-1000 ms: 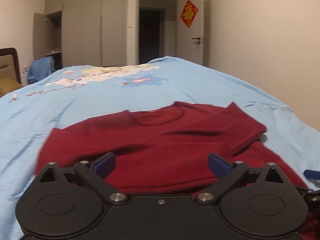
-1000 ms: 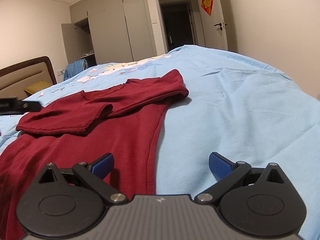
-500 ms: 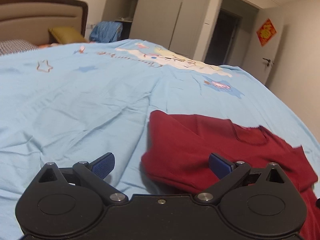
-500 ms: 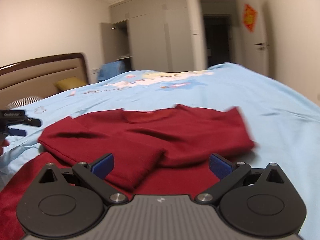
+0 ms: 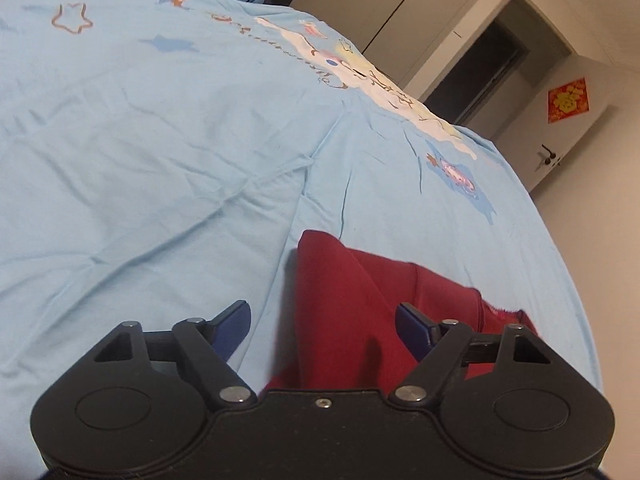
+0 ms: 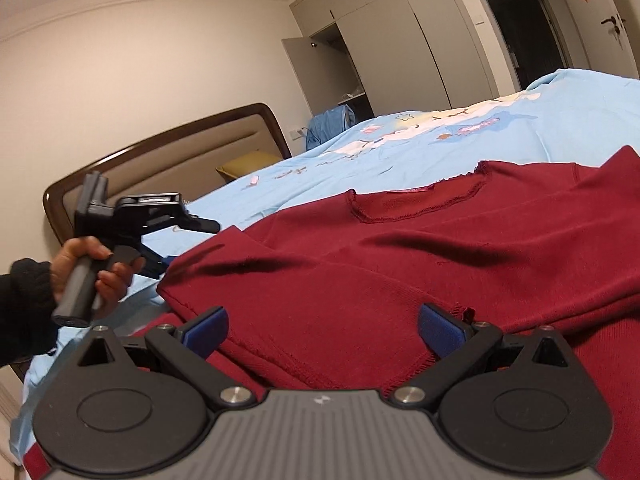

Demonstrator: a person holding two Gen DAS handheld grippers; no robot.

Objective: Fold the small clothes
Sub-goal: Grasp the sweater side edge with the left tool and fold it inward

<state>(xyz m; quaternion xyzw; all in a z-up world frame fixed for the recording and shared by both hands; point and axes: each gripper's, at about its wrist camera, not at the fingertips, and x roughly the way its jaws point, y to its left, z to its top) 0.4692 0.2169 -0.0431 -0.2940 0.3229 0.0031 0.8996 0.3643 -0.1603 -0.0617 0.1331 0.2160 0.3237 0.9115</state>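
Not much I can actually read from here, just a red diamond sign [image 5: 568, 99] with a gold character on the white door [image 5: 560, 132], too blurry to make out, and some illegible cursive print on the blue bedsheet [image 5: 160, 152].

dark red sweater [image 6: 420, 264] | sleeves folded across front | lying flat on bed, neckline up
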